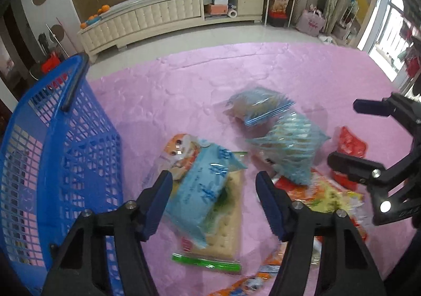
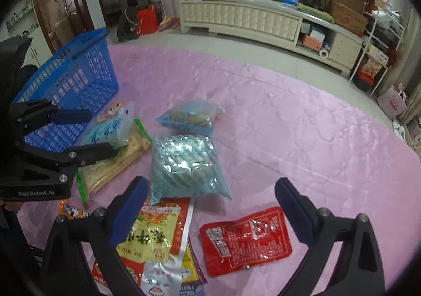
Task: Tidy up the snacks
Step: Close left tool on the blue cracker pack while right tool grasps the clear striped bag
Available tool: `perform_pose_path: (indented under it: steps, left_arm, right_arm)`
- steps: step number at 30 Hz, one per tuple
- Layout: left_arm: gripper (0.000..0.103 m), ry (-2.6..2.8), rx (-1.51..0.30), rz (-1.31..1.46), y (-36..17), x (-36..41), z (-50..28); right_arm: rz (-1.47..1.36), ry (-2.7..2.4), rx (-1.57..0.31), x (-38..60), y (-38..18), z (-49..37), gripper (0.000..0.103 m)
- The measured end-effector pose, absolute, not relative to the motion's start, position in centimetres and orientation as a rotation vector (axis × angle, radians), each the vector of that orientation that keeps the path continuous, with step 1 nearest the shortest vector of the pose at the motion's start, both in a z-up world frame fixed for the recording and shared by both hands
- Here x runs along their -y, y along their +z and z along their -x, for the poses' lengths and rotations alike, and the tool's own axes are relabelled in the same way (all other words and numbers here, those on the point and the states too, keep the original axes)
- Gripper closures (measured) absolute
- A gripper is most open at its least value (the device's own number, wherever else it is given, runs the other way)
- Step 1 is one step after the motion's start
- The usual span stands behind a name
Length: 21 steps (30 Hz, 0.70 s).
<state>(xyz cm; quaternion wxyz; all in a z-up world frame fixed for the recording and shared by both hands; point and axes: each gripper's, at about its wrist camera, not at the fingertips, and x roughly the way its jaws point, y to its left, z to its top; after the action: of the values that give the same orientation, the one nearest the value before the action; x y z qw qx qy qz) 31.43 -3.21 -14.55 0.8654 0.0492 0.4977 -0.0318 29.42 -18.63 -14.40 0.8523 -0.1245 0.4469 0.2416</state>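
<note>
Snack packets lie on a pink cloth (image 1: 184,80). My left gripper (image 1: 214,177) is open just above a light blue packet (image 1: 202,188) that lies on a cracker pack (image 1: 226,227). A blue mesh basket (image 1: 60,154) stands at its left. My right gripper (image 2: 210,190) is open above a red sachet (image 2: 244,240) and a yellow-red packet (image 2: 155,233). Two clear blue-striped bags (image 2: 184,164) (image 2: 189,117) lie in the middle. The left gripper also shows in the right wrist view (image 2: 89,133), and the right gripper in the left wrist view (image 1: 344,133).
A cream TV cabinet (image 1: 163,14) stands on the floor behind the cloth. A white rack (image 2: 379,41) and a pink bag (image 2: 392,104) are at the right. More packets overlap near the front edge (image 2: 158,277). Bare cloth lies to the far right (image 2: 315,125).
</note>
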Motion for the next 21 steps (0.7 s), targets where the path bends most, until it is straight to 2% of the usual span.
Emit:
perform_pose_path:
  steps: [10, 14, 17, 19, 21]
  left_arm:
    - [0.04, -0.056, -1.065, -0.131, -15.6, 2.5, -32.4]
    - [0.047, -0.052, -1.062, -0.099, -15.5, 1.7, -33.0]
    - [0.054, -0.051, -1.062, -0.097, -15.7, 1.5, -33.5]
    - [0.057, -0.046, -1.061, -0.098, -15.7, 1.7, -33.5]
    - [0.061, -0.044, -1.053, -0.106, -15.6, 1.8, -33.4]
  right_arm:
    - [0.265, 0.542, -1.0, 17.1, -16.1, -31.7, 0.005]
    - [0.251, 0.563, -1.026, 16.7, -16.9, -32.6, 0.005]
    - [0.245, 0.576, -1.041, 16.2, -17.3, -33.0, 0.011]
    - [0.239, 0.595, -1.051, 15.9, -17.5, -33.2, 0.024]
    - [0.249, 0.598, -1.057, 15.7, -17.8, -33.1, 0.027]
